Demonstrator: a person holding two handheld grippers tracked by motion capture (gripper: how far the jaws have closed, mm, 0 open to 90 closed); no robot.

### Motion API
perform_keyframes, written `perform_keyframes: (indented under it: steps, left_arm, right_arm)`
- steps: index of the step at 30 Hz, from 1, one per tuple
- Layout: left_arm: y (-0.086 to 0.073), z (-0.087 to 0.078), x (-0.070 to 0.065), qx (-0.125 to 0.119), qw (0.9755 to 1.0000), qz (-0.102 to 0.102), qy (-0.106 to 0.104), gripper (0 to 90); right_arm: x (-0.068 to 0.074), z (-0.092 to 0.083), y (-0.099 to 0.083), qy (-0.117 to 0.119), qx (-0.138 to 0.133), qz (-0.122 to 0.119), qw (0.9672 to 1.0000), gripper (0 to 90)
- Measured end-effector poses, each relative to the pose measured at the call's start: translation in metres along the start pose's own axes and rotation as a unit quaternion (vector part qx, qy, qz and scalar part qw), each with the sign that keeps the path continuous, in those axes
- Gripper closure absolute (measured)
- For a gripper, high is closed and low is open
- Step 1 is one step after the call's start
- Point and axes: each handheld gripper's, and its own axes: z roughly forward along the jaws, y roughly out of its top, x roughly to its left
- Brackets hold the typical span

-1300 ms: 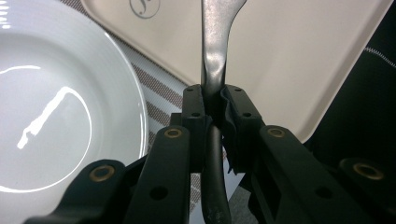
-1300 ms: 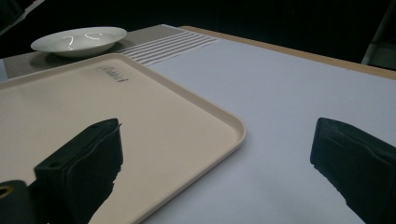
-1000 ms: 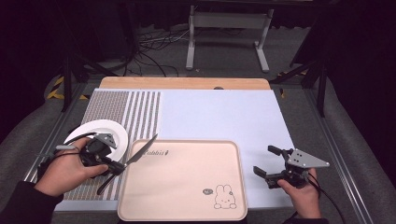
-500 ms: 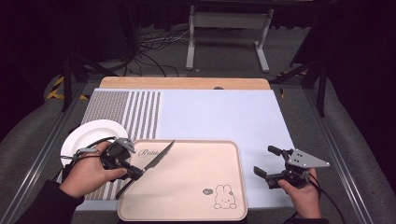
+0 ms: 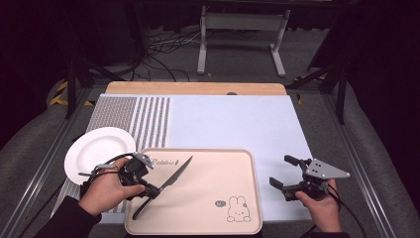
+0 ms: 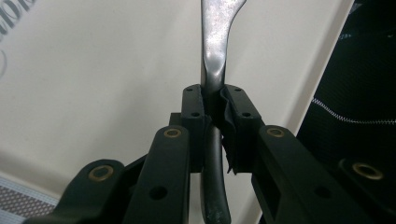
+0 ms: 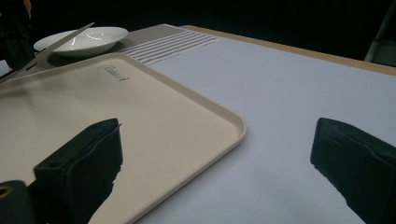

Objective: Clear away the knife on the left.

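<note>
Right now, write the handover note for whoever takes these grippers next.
Left gripper: shut on the knife, gripped at the neck where handle meets blade, held over the tray, blade pointing away from the person.
Right gripper: open, holding nothing, over the blue mat right of the tray.
White plate: left of the tray, bare.
Done: knife picked up.
Left: likely set it down on the tray.

I see a silver knife (image 5: 171,181) with a black handle in my black left hand-held gripper (image 5: 148,191), over a beige tray (image 5: 208,218) printed with a rabbit; a white plate (image 5: 96,148) lies beyond on a grey-striped, pale blue bench (image 5: 237,124).
</note>
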Motion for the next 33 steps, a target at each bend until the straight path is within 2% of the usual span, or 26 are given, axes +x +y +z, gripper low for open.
perform_keyframes:
  steps: [4, 7, 15, 33]
  left_arm:
    - [-0.003, 0.005, 0.004, 0.017, 0.9997, -0.016, 0.010, 80.0]
    - [-0.004, 0.006, 0.006, 0.021, 0.9995, -0.022, 0.003, 80.0]
    - [-0.009, 0.013, 0.007, 0.033, 0.9988, -0.036, 0.000, 80.0]
    - [-0.013, 0.019, 0.013, 0.035, 0.9974, -0.064, -0.003, 79.8]
  right_arm:
    - [0.000, 0.000, 0.000, 0.000, 0.001, 0.000, 1.0000, 2.8]
    - [0.001, 0.000, 0.000, 0.000, 0.002, -0.001, 1.0000, 2.9]
    - [0.000, 0.001, 0.000, 0.000, 0.005, -0.002, 1.0000, 2.8]
    - [0.000, 0.000, 0.000, 0.000, 0.004, -0.001, 1.0000, 2.8]
